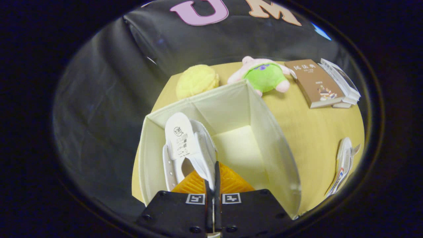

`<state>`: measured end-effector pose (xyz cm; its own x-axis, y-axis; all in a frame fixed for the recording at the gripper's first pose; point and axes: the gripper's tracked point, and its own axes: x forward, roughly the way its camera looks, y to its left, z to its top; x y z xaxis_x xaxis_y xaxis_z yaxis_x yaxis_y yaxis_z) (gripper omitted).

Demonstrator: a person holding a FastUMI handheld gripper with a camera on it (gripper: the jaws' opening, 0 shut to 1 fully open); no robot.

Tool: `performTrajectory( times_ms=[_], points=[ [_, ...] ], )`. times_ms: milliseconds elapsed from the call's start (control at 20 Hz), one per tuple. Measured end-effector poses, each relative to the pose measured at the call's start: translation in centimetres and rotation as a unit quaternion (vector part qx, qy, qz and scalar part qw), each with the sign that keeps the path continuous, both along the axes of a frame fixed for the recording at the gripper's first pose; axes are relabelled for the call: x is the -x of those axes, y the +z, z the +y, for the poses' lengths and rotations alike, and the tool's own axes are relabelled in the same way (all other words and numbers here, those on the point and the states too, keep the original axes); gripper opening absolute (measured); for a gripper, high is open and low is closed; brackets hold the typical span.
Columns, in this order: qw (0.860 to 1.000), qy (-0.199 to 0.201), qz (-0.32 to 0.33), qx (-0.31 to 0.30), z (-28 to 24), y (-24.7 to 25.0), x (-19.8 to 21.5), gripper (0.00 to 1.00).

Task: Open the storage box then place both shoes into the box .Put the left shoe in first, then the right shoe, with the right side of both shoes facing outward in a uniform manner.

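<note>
— One shoe in the grip, or none?

— One. Clamped hard on the near edge of the white shoe, at the collar by the look of it. Gripper pinched on that edge from both sides, with no gap left.

— And hung where?

— Inside the open storage box, in its left half, close by the left wall. Could not tell whether touching wall or floor.

— Ran which way?

— Straight ahead of the fingers, long axis aimed toward the far left corner. Heel end nearest, opening and insole turned up toward the camera.

— Left any room alongside?

— Yes. Plenty of bare box floor just to the right of the fingers.

— And the second shoe?

— Lay out on the table, beyond the box's right wall and well apart from the grip. Looked to be on its side, long axis roughly along that wall.

— Judged the next move how?

— Probably lower and let go, then swing right, over the wall. Could not tell left shoe from right.
</note>
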<state>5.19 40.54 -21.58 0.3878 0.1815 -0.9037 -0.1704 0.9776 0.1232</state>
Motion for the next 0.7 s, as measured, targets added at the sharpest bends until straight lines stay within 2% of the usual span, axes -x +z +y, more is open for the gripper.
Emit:
performTrajectory(
  times_ms=[450, 500, 550, 650, 700],
  points=[
    [0.998, 0.018, 0.026, 0.059, 0.6, -3.8, 2.1, 0.08],
    [0.998, 0.025, 0.033, 0.052, 0.8, -4.4, 2.2, 0.1],
    [0.997, 0.031, 0.047, 0.049, 0.8, -4.9, 2.5, 0.17],
    [0.998, 0.035, 0.033, 0.04, 0.5, -3.6, 2.1, 0.31],
    [0.999, 0.038, 0.023, 0.032, 0.7, -2.7, 1.9, 0.31]
  ],
)
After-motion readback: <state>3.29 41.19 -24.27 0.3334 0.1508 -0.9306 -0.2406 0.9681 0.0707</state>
